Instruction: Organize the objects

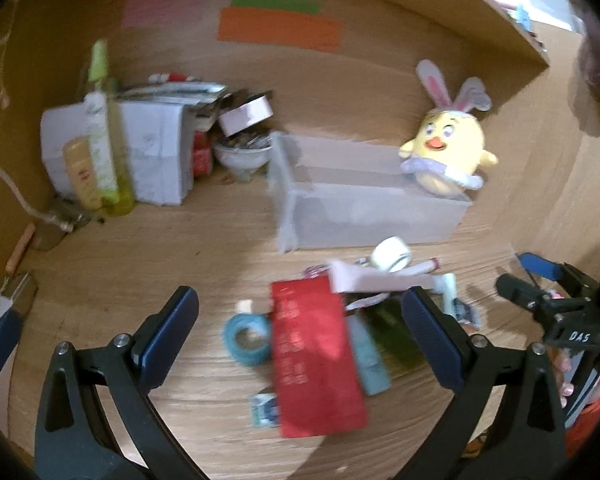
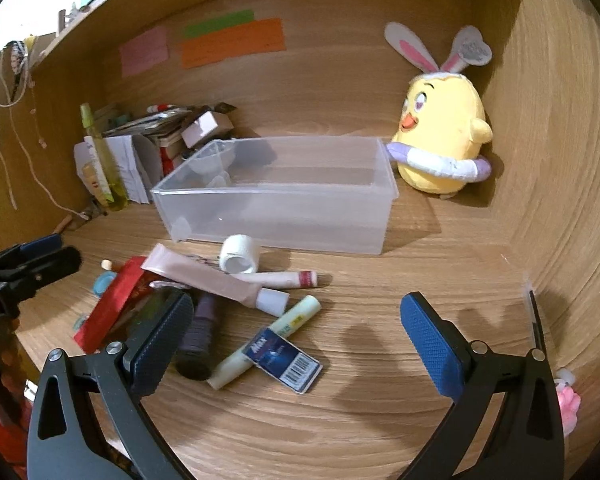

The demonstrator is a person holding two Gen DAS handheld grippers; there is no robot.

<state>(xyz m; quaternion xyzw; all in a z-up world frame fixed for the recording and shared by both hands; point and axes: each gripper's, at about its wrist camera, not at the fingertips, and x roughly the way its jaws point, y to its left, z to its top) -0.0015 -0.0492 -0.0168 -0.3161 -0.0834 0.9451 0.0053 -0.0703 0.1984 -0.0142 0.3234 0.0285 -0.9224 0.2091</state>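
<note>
A clear plastic bin [image 2: 284, 216] [image 1: 364, 212] stands empty on the wooden desk. In front of it lies a heap of small items: a red packet [image 1: 316, 360] [image 2: 112, 300], a blue tape roll [image 1: 246, 338], a white tape roll [image 2: 240, 260] [image 1: 392, 256], a pink tube [image 2: 212, 280], a pale yellow stick [image 2: 268, 340], a dark blue card [image 2: 286, 358] and a purple bottle [image 2: 200, 332]. My left gripper [image 1: 300, 320] hangs open above the red packet. My right gripper [image 2: 296, 320] is open over the yellow stick and card, holding nothing.
A yellow chick plush with bunny ears [image 2: 440, 136] [image 1: 448, 152] sits in the back right corner. Boxes, bottles and a bowl crowd the back left [image 1: 120, 152]. Coloured sticky notes [image 2: 232, 40] hang on the back wall. A wooden side wall [image 2: 560, 160] closes the right.
</note>
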